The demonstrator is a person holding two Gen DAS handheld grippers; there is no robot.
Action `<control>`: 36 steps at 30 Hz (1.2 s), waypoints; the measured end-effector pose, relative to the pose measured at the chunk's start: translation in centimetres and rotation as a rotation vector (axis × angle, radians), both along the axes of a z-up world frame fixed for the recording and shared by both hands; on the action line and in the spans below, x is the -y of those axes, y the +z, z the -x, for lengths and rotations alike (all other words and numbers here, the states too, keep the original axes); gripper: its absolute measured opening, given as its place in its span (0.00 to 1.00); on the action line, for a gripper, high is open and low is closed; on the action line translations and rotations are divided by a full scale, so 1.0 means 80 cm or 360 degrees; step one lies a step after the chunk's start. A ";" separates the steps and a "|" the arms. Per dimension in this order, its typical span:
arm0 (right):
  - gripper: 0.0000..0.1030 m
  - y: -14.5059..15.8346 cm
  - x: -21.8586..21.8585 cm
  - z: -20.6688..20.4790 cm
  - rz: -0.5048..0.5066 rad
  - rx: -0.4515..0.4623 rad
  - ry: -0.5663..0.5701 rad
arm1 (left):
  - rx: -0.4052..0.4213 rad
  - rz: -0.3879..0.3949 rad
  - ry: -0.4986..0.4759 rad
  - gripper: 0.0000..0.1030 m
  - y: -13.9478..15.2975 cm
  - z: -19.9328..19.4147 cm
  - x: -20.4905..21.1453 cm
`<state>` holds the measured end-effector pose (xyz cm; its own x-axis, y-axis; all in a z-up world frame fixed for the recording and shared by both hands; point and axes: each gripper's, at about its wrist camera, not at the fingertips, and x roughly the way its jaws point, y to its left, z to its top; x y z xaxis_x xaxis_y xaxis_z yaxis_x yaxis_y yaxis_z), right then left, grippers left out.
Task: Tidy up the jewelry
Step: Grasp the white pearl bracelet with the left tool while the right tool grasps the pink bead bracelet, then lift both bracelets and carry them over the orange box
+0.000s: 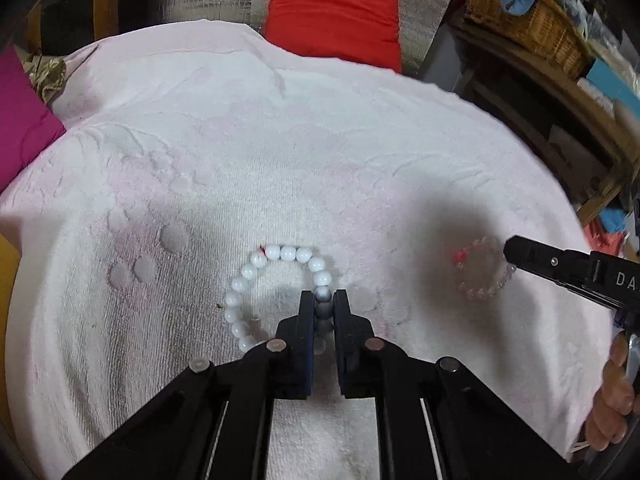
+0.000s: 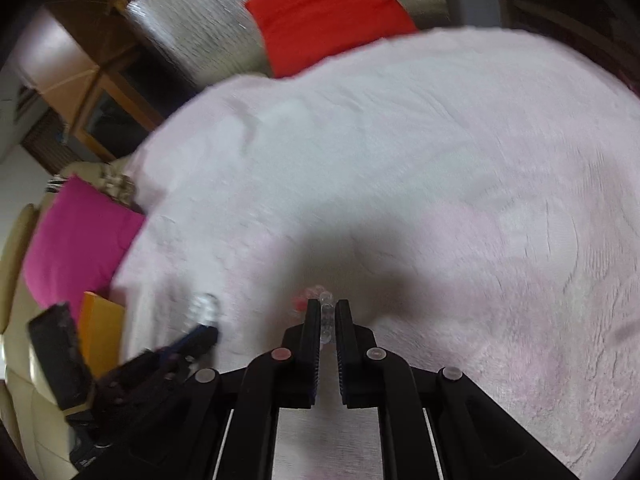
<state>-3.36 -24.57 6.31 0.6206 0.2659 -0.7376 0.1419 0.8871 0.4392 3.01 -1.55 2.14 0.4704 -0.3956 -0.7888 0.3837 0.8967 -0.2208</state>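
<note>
A white bead bracelet lies as a ring on the pale pink towel. My left gripper is shut on the bracelet's right side, with grey-shaded beads between its fingers. A clear pink bead bracelet with a red knot lies to the right. My right gripper is shut on that pink bracelet's clear beads; it shows in the left wrist view as a black finger at the bracelet's right edge. The right wrist view is blurred; the white bracelet and left gripper show at lower left.
A red cushion lies beyond the towel's far edge, a magenta cushion at the left. Wicker baskets and wooden shelving stand at the right. An orange box sits by the towel's left edge.
</note>
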 end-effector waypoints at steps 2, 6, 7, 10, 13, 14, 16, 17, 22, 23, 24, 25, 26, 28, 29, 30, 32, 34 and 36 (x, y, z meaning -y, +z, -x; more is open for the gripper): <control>0.08 0.012 -0.004 0.005 -0.0033 0.0089 0.0017 | 0.0044 0.0034 0.0014 0.09 0.012 0.003 -0.006; 0.08 0.027 -0.012 0.011 -0.0064 0.0199 0.0039 | 0.0130 0.0131 0.0039 0.09 0.038 0.014 -0.025; 0.08 0.029 -0.015 0.011 -0.0075 0.0214 0.0048 | 0.0138 0.0142 0.0041 0.09 0.042 0.017 -0.029; 0.08 0.035 -0.023 0.010 -0.0091 0.0238 0.0067 | 0.0169 0.0158 0.0041 0.09 0.051 0.027 -0.039; 0.08 0.036 -0.031 0.010 -0.0122 0.0248 0.0092 | 0.0169 0.0156 0.0052 0.09 0.055 0.033 -0.057; 0.08 0.037 -0.035 0.010 -0.0122 0.0249 0.0098 | 0.0162 0.0162 0.0057 0.09 0.055 0.033 -0.062; 0.08 0.036 -0.039 0.009 -0.0105 0.0240 0.0099 | 0.0171 0.0140 0.0068 0.09 0.056 0.031 -0.067; 0.08 0.034 -0.039 0.009 -0.0102 0.0227 0.0092 | 0.0168 0.0112 0.0082 0.09 0.055 0.029 -0.067; 0.08 0.031 -0.038 0.011 -0.0117 0.0216 0.0082 | 0.0160 0.0163 0.0137 0.09 0.059 0.031 -0.092; 0.08 0.030 -0.038 0.011 -0.0119 0.0216 0.0085 | 0.0174 0.0160 0.0144 0.09 0.061 0.031 -0.094; 0.08 0.030 -0.039 0.011 -0.0118 0.0214 0.0088 | 0.0178 0.0172 0.0150 0.09 0.063 0.032 -0.097; 0.08 0.030 -0.040 0.011 -0.0116 0.0215 0.0091 | 0.0176 0.0178 0.0153 0.09 0.063 0.031 -0.098; 0.08 0.031 -0.043 0.010 -0.0115 0.0217 0.0098 | 0.0175 0.0179 0.0156 0.09 0.063 0.032 -0.099; 0.08 0.032 -0.048 0.009 -0.0115 0.0223 0.0113 | 0.0183 0.0174 0.0159 0.09 0.065 0.036 -0.101; 0.08 0.034 -0.054 0.008 -0.0115 0.0230 0.0128 | 0.0189 0.0176 0.0163 0.09 0.066 0.039 -0.102; 0.08 0.035 -0.058 0.009 -0.0115 0.0236 0.0138 | 0.0193 0.0179 0.0164 0.09 0.067 0.041 -0.103; 0.08 0.038 -0.070 0.010 -0.0119 0.0250 0.0168 | 0.0207 0.0176 0.0170 0.09 0.070 0.048 -0.105; 0.08 0.041 -0.081 0.012 -0.0117 0.0262 0.0195 | 0.0230 0.0162 0.0189 0.09 0.074 0.055 -0.108; 0.08 0.044 -0.097 0.015 -0.0112 0.0273 0.0230 | 0.0234 0.0159 0.0221 0.09 0.080 0.067 -0.115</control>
